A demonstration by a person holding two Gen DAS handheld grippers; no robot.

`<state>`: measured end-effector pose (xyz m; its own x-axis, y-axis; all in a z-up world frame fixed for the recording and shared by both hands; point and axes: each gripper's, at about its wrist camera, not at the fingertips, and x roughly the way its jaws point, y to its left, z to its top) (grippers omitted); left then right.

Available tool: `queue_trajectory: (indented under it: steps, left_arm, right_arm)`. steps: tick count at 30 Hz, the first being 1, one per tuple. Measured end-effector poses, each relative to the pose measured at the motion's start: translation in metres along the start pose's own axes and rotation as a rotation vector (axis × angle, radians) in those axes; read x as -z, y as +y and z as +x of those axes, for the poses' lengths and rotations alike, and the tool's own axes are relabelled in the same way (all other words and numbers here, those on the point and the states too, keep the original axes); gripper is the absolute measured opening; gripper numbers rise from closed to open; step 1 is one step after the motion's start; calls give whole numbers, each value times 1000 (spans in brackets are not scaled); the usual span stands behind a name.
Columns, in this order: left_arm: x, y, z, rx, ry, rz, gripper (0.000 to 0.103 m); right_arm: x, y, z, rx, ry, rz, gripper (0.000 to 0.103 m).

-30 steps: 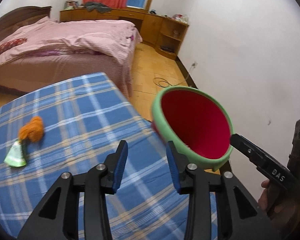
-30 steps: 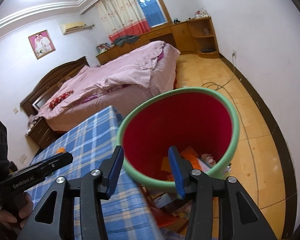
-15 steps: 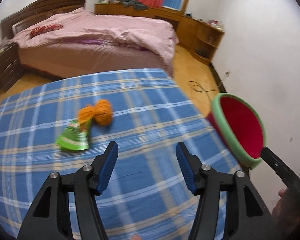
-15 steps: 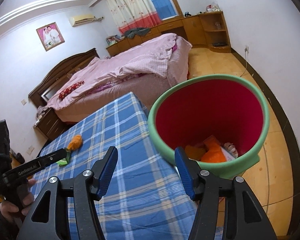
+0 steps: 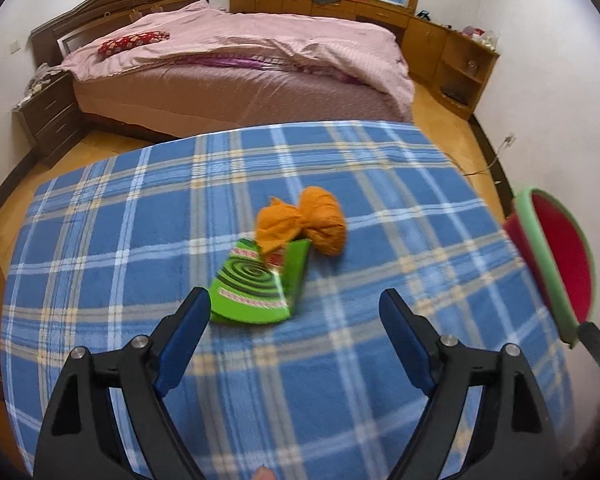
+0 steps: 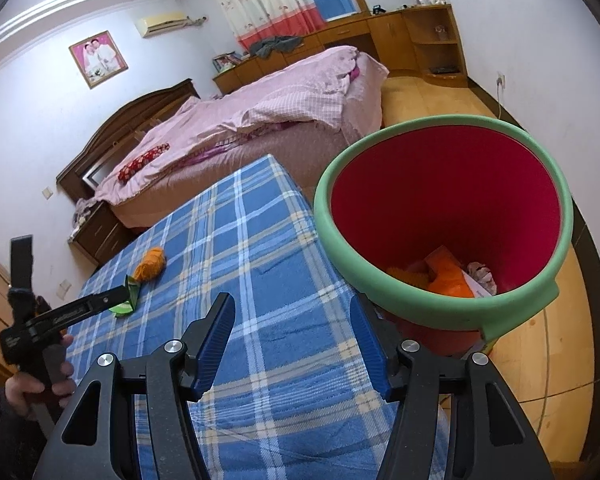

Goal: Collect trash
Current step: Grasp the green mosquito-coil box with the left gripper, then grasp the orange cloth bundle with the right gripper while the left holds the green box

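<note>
The black left gripper with blue pads [image 5: 296, 312] tilts steeply downward, its empty jaws opening wide. The matching right gripper [image 6: 292, 316] angles downward, jaws parted, clasping nothing.

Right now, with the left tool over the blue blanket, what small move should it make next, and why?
Probably ease the left tool forward and down onto the green box. Its jaws are opening with nothing between them, and the box lies just ahead on the blanket, its far end under the orange bundle. The bin at the blanket's edge already holds trash.

A pink-quilted bed [image 5: 236, 52] stands beyond the blue plaid blanket [image 5: 140, 216].
</note>
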<state>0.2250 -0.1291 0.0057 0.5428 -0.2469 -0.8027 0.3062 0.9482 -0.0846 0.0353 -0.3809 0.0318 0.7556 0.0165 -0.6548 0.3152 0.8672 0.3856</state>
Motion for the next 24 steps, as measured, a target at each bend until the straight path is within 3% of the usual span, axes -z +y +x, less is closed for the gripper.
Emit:
queue_trajectory:
  steps: [6, 9, 11, 16, 24]
  left_arm:
    - [-6, 8, 23, -25, 26, -21, 85]
    - [-4, 13, 31, -36, 51, -46, 72]
    - [-5, 12, 31, -45, 35, -41, 69]
    - [-4, 15, 31, -19, 21, -35, 52]
    - [7, 35, 10, -1, -12, -80, 48]
  right_arm:
    - [-1, -2, 5, 6, 14, 2, 61]
    - [-1, -2, 8, 5, 19, 2, 61]
    - [-1, -1, 11, 0, 23, 3, 61]
    - [0, 2, 15, -8, 36, -4, 61]
    - [-3, 16, 15, -17, 38, -40, 61]
